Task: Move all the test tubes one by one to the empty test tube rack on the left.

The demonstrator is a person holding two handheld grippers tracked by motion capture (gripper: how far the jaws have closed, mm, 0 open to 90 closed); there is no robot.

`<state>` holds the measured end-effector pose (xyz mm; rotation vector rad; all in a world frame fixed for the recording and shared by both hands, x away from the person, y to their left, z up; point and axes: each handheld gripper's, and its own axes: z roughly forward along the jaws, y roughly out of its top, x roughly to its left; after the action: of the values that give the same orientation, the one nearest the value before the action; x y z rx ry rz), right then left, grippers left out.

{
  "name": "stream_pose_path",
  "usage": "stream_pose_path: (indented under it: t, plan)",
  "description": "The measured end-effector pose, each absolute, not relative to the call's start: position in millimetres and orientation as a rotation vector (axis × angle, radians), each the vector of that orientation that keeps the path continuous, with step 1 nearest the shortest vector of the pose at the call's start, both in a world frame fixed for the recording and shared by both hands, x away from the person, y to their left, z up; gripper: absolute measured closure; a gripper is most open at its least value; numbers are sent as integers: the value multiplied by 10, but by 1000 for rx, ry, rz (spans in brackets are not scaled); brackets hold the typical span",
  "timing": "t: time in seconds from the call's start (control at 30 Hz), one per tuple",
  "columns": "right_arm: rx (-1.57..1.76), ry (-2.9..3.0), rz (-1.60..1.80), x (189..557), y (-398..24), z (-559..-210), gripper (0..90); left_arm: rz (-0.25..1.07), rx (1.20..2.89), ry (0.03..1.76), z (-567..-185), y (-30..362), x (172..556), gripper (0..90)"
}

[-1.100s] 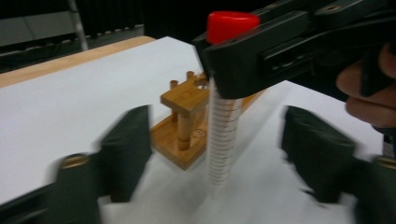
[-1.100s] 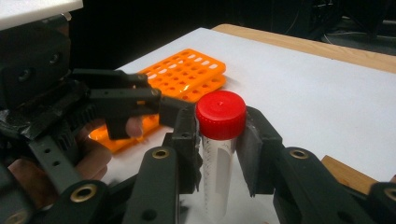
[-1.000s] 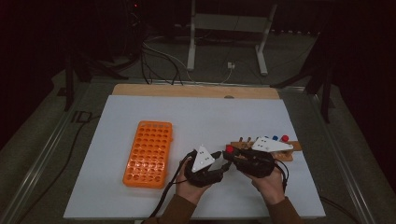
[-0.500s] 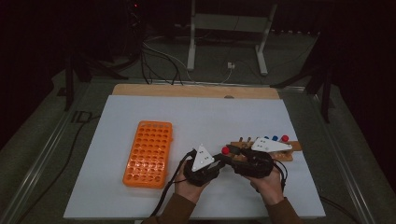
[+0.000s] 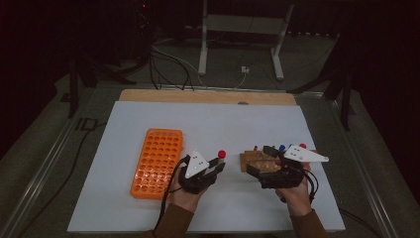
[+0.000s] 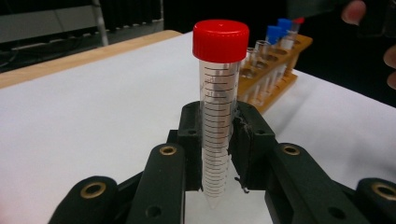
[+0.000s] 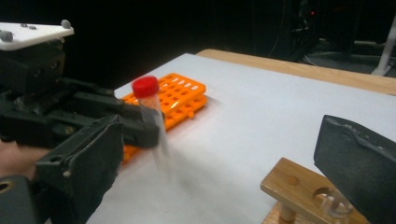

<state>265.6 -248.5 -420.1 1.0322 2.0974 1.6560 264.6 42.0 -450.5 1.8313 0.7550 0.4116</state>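
Note:
A clear graduated tube with a red cap [image 6: 219, 93] stands upright between the jaws of my left gripper [image 6: 217, 130], which is shut on its lower half. From above, the left gripper [image 5: 217, 164] carries the tube [image 5: 222, 154] between the orange rack [image 5: 157, 161] and the wooden rack [image 5: 257, 159]. My right gripper [image 5: 260, 161] hovers at the wooden rack's near end; its jaws have just been opening and now stand wide with nothing between them. In the right gripper view [image 7: 219, 154] the tube [image 7: 152, 116] is off to the left in the other gripper.
The wooden rack [image 6: 275, 79] holds several tubes with blue and red caps [image 5: 282, 147]. The orange rack [image 7: 180, 100] lies flat on the white sheet [image 5: 233, 124]. A wooden strip [image 5: 208, 96] runs along the sheet's far edge. Stands and cables sit beyond the table.
The two grippers were together at the middle around the red-capped tube. The right gripper's jaws have opened and drawn right. The left gripper has moved left with the tube.

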Motion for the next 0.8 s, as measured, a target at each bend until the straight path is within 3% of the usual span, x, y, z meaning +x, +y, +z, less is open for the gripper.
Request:
stream_pose_path:
  t: [0.4, 0.8]
  plan:
    - [1081, 2021, 1660, 2626, -2631, -4212, 2, 462, 1763, 821, -4342, 970, 2809, 752]
    - [1067, 2020, 1666, 2618, -2632, -4208, 2, 540, 1761, 885, -4421, 1316, 2976, 751]
